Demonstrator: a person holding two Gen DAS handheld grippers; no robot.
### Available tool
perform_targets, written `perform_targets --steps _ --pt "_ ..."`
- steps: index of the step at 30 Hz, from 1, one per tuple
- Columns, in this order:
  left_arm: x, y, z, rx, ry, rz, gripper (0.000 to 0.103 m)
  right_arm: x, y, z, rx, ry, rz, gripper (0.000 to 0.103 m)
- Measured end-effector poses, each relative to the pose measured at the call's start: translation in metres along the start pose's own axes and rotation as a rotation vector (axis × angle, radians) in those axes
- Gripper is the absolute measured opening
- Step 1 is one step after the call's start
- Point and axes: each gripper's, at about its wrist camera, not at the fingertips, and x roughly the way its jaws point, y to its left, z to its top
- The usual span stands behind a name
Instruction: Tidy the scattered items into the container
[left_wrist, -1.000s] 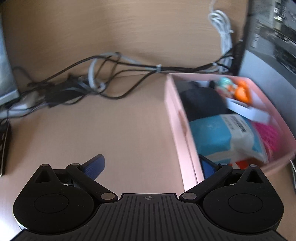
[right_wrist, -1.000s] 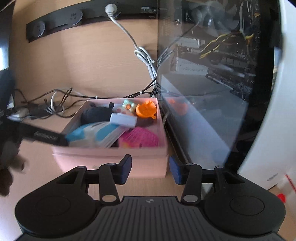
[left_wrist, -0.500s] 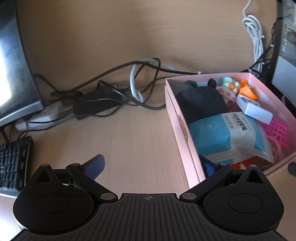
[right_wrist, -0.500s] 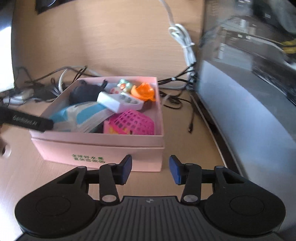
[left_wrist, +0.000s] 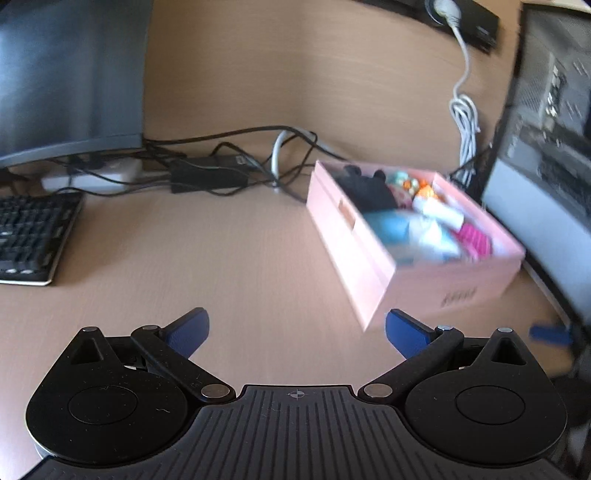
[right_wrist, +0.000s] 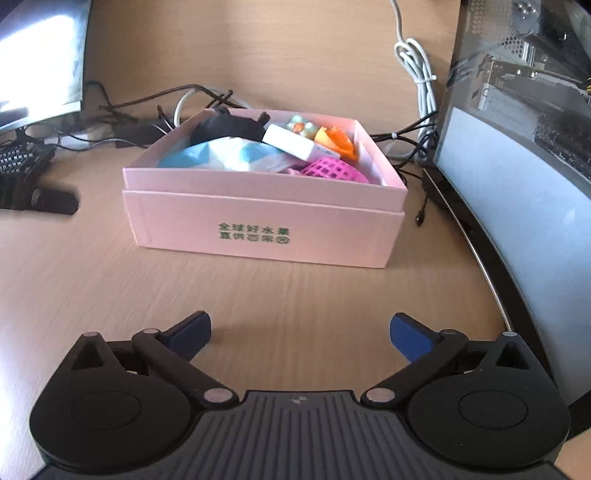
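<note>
While both jaws gape empty, only the right view shows the pink box's (right_wrist: 258, 206) green lettering (right_wrist: 254, 235) sharply.

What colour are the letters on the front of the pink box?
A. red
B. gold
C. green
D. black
C: the pink box has two rows of green letters printed on its front wall, seen clearly from the right wrist camera.
</note>
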Motion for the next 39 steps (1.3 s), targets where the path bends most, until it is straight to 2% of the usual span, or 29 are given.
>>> perform_targets --steps 3,6,8,11,15,18,24,39 --pt "0.004 0.001 -0.016 -0.003 0.070 0.014 0.103 0.000 0.005 0.001 -0.028 -0.011 0.007 0.103" --pt "0.010 -0.003 -0.030 0.063 0.094 0.046 0.103 0.000 0.007 0.000 -0.030 -0.027 0.015 0.103" --pt "0.009 -0.007 -0.038 0.111 0.053 0.062 0.103 0.000 0.008 -0.001 -0.056 -0.051 0.038 0.103" --pt "0.009 -0.010 -0.044 0.129 -0.003 0.062 0.103 0.002 0.008 0.000 -0.107 -0.071 0.073 0.103" --pt "0.016 -0.013 -0.039 0.166 -0.024 0.055 0.103 0.015 -0.009 0.006 -0.014 -0.022 0.177 0.103" --pt "0.021 -0.004 -0.035 0.120 -0.008 0.023 0.103 0.017 -0.010 0.007 -0.021 -0.022 0.179 0.103" --pt "0.020 -0.002 -0.036 0.129 -0.007 0.008 0.103 0.017 -0.010 0.007 -0.020 -0.022 0.179 0.103" --pt "0.024 -0.005 -0.034 0.117 -0.008 0.031 0.103 0.017 -0.010 0.007 -0.021 -0.023 0.179 0.103"
